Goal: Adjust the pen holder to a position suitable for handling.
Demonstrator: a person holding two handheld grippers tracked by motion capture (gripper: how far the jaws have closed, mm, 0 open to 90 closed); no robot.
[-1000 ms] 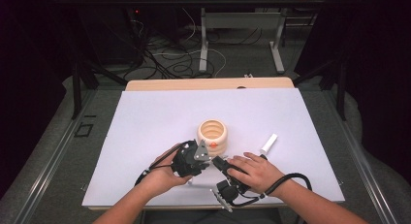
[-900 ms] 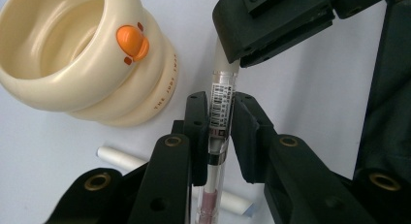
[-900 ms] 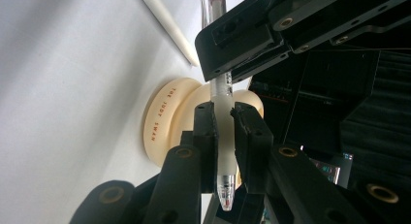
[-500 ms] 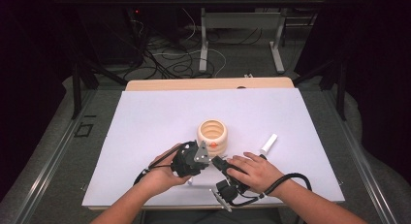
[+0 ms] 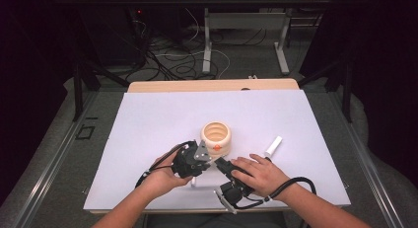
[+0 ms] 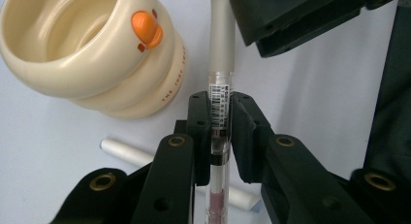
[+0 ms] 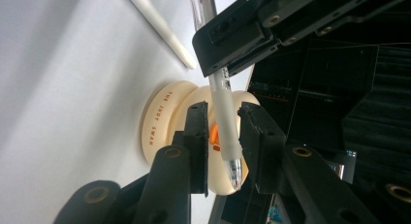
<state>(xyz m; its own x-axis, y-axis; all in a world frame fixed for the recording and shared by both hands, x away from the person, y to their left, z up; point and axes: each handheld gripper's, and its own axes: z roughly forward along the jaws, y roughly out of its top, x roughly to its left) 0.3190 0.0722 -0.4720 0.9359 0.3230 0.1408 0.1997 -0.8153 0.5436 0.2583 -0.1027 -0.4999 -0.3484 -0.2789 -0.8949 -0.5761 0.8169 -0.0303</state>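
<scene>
Cream cup, ribbed and round with an orange duck bill on its near side, stands near the middle of the white table; its hollow looks empty in the high view and in the left gripper view. Just near of it, the two grippers meet over one pen.

Seen from the left gripper, the jaws are closed tight on the clear barrel of the pen, at the barcode label, with the frosted grip end running on past them toward the other gripper. From the right gripper, the jaws stand on either side of that frosted end with a slim gap on each side, so they are nearly closed but not clearly pressing; the metal tip points back between them.

In the high view, the left hand wraps the left gripper from the near left, its front pointing right and far. The right hand lies flat over the right gripper, fingers reaching left toward the cup.

A white stick lies on the table right of the cup, apart from it. Another white stick lies on the table under the left gripper.
</scene>
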